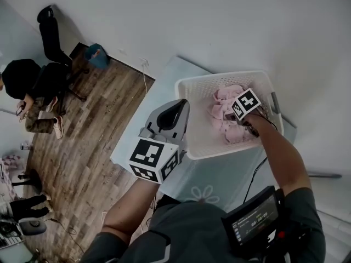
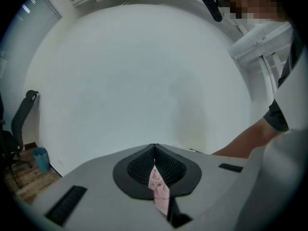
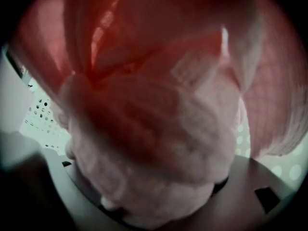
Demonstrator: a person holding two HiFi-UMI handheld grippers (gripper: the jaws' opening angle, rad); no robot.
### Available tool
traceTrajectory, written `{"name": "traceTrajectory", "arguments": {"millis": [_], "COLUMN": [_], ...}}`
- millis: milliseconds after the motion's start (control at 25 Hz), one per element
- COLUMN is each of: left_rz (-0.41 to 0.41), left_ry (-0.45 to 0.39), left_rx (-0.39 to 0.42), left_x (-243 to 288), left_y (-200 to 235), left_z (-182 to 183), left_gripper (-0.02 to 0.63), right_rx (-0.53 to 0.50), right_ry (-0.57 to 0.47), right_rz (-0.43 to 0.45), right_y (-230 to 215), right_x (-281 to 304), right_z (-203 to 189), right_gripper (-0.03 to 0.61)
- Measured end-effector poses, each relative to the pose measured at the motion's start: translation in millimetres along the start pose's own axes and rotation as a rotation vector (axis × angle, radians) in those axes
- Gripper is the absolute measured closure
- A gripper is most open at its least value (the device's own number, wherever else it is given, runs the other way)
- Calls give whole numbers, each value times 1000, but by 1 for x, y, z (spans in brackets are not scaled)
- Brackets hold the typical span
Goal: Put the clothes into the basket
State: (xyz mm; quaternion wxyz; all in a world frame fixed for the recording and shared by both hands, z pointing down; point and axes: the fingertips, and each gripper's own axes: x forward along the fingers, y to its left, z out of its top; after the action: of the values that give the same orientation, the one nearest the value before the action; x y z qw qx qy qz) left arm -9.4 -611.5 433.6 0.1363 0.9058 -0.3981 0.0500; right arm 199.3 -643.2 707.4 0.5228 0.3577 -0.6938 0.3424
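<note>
A white perforated basket (image 1: 192, 92) stands on the pale table (image 1: 219, 174), with pink clothes (image 1: 226, 114) heaped inside it. My right gripper (image 1: 241, 119) points steeply down into the basket, its marker cube just above the heap. In the right gripper view a bunched pink garment (image 3: 159, 129) fills the picture and bulges out between the jaws, which are closed on it. The basket's dotted wall (image 3: 38, 114) shows at the edges. My left gripper (image 1: 178, 107) hovers left of the basket, about level. It (image 2: 154, 148) is shut, and a small fold of pink cloth (image 2: 159, 189) is pinched between the pads.
Wooden floor (image 1: 93, 125) lies left of the table, with a seated person (image 1: 27, 86), a black chair (image 1: 49, 34) and a blue bin (image 1: 97, 55) there. A white wall (image 2: 134, 81) rises behind the table. A black cable (image 1: 255, 177) runs over the table's right side.
</note>
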Motion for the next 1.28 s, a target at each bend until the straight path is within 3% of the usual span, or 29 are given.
{"name": "traceTrajectory", "arguments": {"millis": [320, 520, 720, 920, 1120, 1280], "left_rz": [24, 21, 40, 43, 45, 39], "left_ry": [-1, -9, -17, -42, -55, -68], "left_rx": [-17, -13, 21, 30, 23, 30], "left_x": [0, -24, -27, -38, -37, -51], "left_y": [5, 4, 2, -4, -8, -23], "left_z": [-11, 11, 8, 22, 7, 15], "left_gripper": [604, 604, 605, 604, 604, 605], "right_rx": [18, 30, 40, 23, -14, -32], "right_ry": [24, 23, -11, -19, -102, -206], "right_rz": [10, 4, -10, -8, -12, -58], "right_y": [-4, 8, 3, 8, 3, 10], "right_x": [20, -4, -5, -29, -44, -94], "right_z": [-3, 0, -1, 2, 12, 25], "right_gripper": [227, 209, 156, 147, 149, 149]}}
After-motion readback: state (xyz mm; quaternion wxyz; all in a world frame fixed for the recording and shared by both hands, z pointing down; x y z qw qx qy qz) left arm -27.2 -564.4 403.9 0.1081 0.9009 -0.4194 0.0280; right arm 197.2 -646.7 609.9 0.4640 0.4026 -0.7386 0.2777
